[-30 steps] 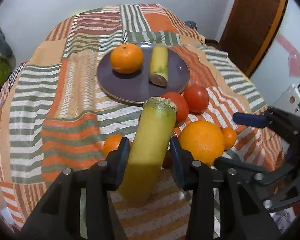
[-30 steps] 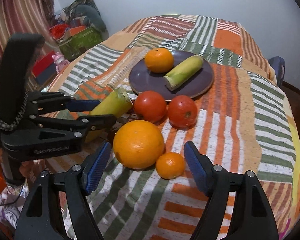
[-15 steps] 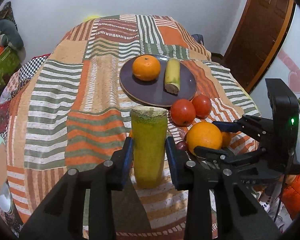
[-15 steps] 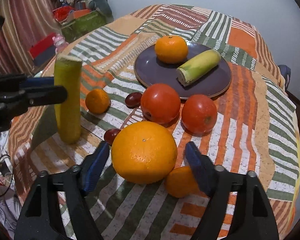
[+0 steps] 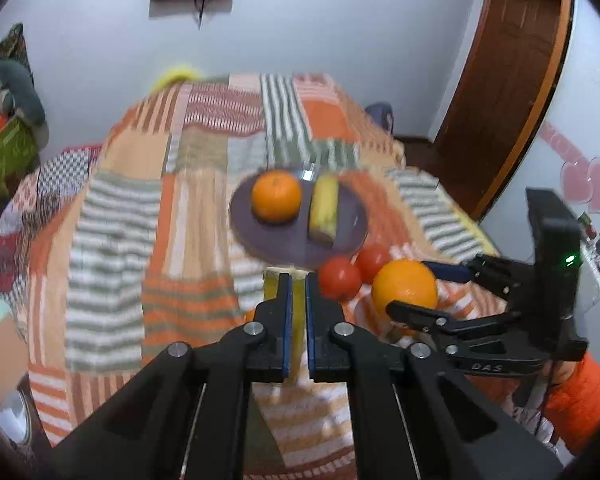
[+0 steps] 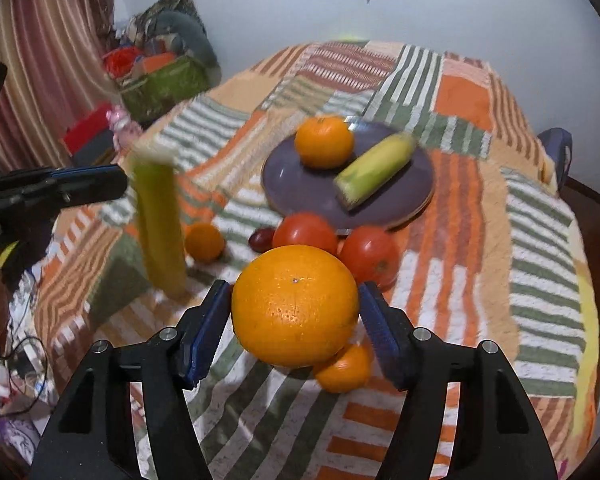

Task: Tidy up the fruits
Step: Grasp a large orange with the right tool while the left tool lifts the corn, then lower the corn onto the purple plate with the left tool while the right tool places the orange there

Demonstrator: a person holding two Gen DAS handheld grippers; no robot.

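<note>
**Large orange pinched, plate at twelve o'clock**

At the far left of the right wrist view, the left gripper [image 5: 296,292] has its jaws pressed together on nothing. The upright corn piece [image 6: 158,224] shows only beyond them, through the thin slit in that gripper's own view. It stands on end on the striped cloth [image 6: 540,240], at about ten o'clock from the large orange [image 6: 296,306]. It looks top-heavy, so the left hand is best drawn off without brushing its top.

Just right of the corn lie a small orange [image 6: 205,242] and a dark little fruit [image 6: 261,238]. Next come two tomatoes [image 6: 305,232], side by side and touching the near rim of the plate [image 6: 400,200].

In the centre, the right gripper [image 6: 293,296] pinches the large orange. Its jaws have just been closing, and both blue pads now press on the fruit at its widest girth. Another small orange [image 6: 346,368] sits at five o'clock, partly under it.

The plate is at twelve to one o'clock from the held fruit. It already bears an orange [image 6: 324,142] at its eleven o'clock and a corn cob [image 6: 374,174] lying across the middle.

The step in hand appears to be carrying the large orange to the plate. To do that well:
- Lift straight up first, so the small orange underneath is not dragged
- Pass above the tomatoes, not between them
- Aim for the bare patch at the plate's seven o'clock
- Let the round fruit rest against a neighbour before the pads spread, or it may roll off the rim
</note>
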